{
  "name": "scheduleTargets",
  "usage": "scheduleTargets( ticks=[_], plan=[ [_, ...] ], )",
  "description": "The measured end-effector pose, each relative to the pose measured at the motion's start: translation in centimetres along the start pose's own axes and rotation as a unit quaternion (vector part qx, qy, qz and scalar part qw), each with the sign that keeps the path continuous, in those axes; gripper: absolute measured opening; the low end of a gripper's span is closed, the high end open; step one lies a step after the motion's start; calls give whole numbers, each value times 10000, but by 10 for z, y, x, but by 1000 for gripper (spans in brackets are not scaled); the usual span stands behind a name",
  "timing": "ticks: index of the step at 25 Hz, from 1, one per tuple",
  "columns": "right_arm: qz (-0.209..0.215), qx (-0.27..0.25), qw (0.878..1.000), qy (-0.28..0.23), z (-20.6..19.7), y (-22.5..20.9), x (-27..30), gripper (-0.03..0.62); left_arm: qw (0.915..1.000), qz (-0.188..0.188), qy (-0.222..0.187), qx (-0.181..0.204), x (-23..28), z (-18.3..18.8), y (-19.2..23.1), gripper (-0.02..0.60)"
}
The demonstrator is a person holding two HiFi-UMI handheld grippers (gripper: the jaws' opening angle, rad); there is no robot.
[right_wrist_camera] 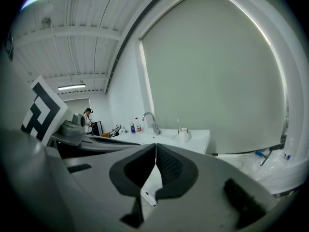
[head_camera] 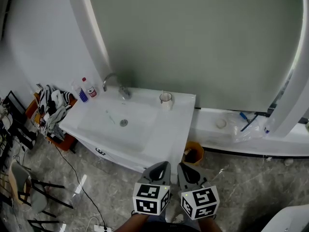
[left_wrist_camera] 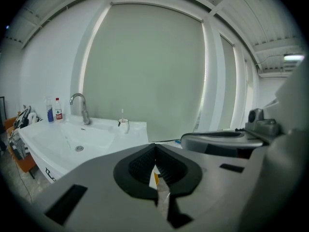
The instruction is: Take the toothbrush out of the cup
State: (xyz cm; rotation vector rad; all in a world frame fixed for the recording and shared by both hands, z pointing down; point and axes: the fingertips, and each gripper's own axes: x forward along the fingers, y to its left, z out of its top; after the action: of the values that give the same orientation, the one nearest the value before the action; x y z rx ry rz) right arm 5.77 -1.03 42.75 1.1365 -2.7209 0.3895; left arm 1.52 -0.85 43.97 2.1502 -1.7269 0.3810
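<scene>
both grippers hang side by side above the marble floor (head_camera: 231, 182), well short of the basin. the left gripper (head_camera: 161, 167) has its fingers (left_wrist_camera: 137, 164) pressed together on nothing. the right gripper (head_camera: 187, 172) has its fingers (right_wrist_camera: 171, 167) likewise closed and empty. both point ahead and slightly down, seemingly aimed for an approach. an orange bin (head_camera: 194, 153) sits below the white desk (head_camera: 178, 124). at the desk's back right corner, right of the faucet (head_camera: 116, 83), stands the cup (head_camera: 165, 99). the toothbrush (right_wrist_camera: 178, 124) stands upright in it, its top clear of the rim and easy to pinch. nothing has been lifted yet, and either pair of fingers would need to open first.
</scene>
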Motion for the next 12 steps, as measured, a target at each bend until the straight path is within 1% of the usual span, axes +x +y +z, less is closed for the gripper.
scheduleTargets(
  ticks=[7,12],
  plan=[
    [8,-114,9999,111,5,-12,41,12,10000,-64,-28,-42,37,13,24,9],
    [-7,-153,9996,239,9,-23,78,12,9999,-152,-47,-67,69,30,45,9]
  ],
)
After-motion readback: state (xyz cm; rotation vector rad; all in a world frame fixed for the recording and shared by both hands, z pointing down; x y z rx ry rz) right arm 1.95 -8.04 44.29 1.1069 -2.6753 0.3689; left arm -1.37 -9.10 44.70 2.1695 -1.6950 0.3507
